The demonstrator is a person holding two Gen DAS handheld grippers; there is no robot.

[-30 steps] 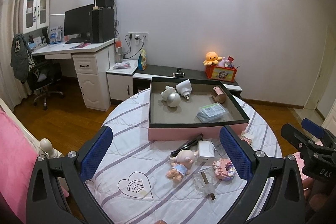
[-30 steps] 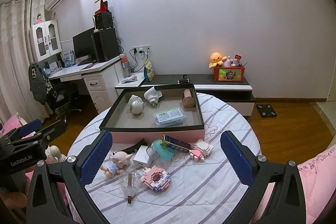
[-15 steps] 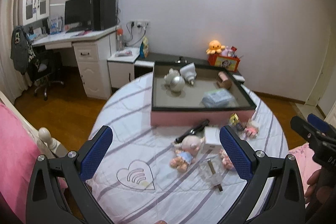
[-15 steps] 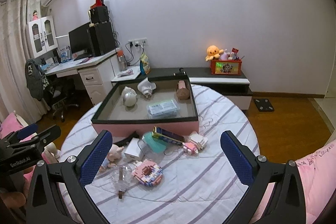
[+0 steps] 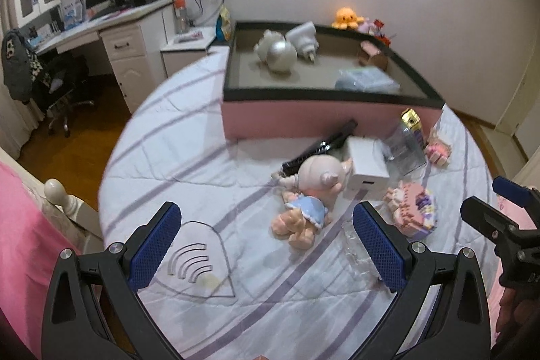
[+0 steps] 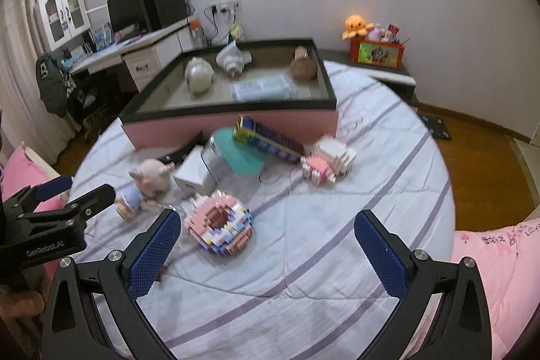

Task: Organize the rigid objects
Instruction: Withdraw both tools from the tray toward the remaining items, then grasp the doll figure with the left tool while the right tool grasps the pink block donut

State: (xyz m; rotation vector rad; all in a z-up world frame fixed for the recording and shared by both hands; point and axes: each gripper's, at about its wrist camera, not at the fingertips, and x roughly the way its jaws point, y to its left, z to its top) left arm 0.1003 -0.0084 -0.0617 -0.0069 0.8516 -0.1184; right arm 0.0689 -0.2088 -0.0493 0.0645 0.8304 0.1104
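Observation:
A pink tray with a dark rim stands at the back of the round table, also in the right wrist view. Loose in front of it lie a pig doll, a white box, a black stick, a clear bottle, a donut block model, a small pink block model and a blue-gold box. My left gripper is open, just short of the doll. My right gripper is open, beside the donut model.
Inside the tray lie a silver pig bank, a white cone piece, a brown item and a clear packet. A desk stands far left. Pink bedding borders the table at right.
Both grippers have dropped and moved forward towards the loose objects on the table. Both stay open and empty. No object has moved.

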